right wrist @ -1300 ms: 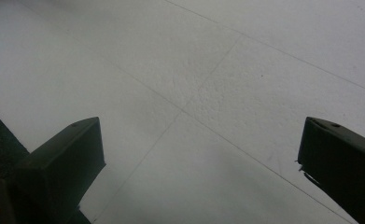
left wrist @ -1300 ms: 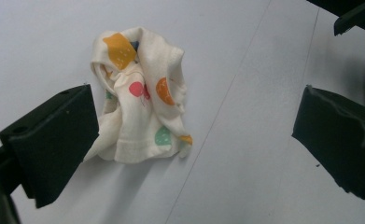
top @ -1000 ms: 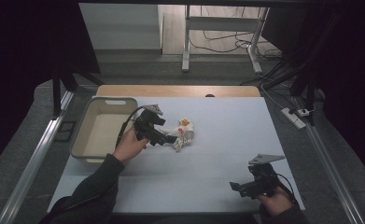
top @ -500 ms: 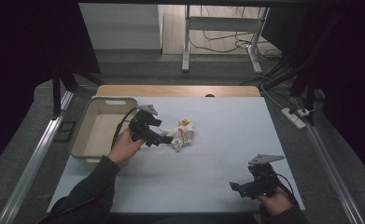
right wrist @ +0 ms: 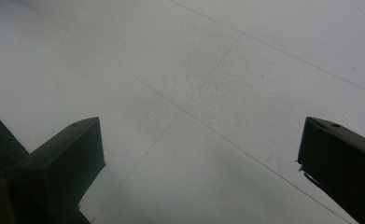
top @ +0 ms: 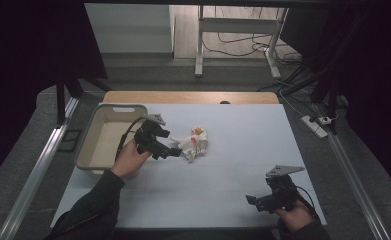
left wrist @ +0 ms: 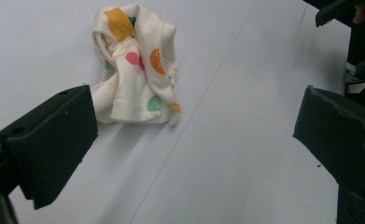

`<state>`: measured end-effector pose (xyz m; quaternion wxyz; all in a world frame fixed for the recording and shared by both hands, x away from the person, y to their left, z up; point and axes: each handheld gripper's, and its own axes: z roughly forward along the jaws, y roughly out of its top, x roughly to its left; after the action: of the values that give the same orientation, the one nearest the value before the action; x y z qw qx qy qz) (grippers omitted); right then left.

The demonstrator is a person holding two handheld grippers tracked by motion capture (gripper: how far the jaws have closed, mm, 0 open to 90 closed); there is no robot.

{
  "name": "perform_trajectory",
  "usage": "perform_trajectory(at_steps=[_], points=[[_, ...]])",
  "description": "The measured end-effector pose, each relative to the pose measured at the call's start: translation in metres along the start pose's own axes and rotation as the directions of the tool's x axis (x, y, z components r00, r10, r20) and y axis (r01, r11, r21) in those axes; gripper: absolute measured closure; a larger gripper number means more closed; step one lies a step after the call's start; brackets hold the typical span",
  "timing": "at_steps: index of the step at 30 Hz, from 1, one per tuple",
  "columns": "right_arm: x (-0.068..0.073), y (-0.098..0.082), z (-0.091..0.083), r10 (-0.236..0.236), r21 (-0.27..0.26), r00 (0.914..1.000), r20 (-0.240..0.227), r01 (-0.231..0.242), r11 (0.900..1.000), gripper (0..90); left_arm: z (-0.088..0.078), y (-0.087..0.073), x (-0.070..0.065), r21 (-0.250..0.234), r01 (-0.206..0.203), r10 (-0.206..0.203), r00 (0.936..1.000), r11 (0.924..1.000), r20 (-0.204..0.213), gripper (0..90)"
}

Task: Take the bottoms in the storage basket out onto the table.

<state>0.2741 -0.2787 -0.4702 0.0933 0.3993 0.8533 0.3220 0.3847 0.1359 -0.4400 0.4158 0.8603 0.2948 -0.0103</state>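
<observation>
A crumpled cream cloth with orange, pink and green dots lies near the middle of the white table. My left gripper hovers just left of it, open, jaws spread wide. In the left gripper view the cloth lies ahead, beside the left jaw and apart from it; nothing sits between the jaws. My right gripper rests near the table's front right corner, open, over bare table.
A beige bin stands at the table's left side, just behind my left hand. A wooden edge runs along the far side. A metal rail and a power strip flank the right.
My left gripper has drawn back slightly to the left, away from the cloth. The cloth and the right gripper have stayed put.
</observation>
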Motion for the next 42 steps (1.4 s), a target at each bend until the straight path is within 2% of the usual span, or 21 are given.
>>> perform_trajectory(at_steps=[14, 32, 42], points=[[0.0, 0.0, 0.0, 0.001, -0.003, 1.0, -0.001, -0.001, 1.0, 0.3, -0.013, -0.009, -0.004, -0.006, -0.001, 0.001, 0.9995, 1.0, -0.031, 0.0], [0.0, 0.0, 0.0, 0.001, -0.003, 1.0, -0.001, -0.001, 1.0, 0.2, -0.023, -0.023, -0.006, -0.024, 0.014, -0.014, 0.9995, 0.9996, -0.027, 0.0], [0.0, 0.0, 0.0, 0.002, -0.002, 1.0, -0.001, -0.002, 1.0, 0.2, -0.027, -0.034, -0.006, -0.028, 0.029, -0.031, 0.9987, 0.9992, -0.042, 0.0]])
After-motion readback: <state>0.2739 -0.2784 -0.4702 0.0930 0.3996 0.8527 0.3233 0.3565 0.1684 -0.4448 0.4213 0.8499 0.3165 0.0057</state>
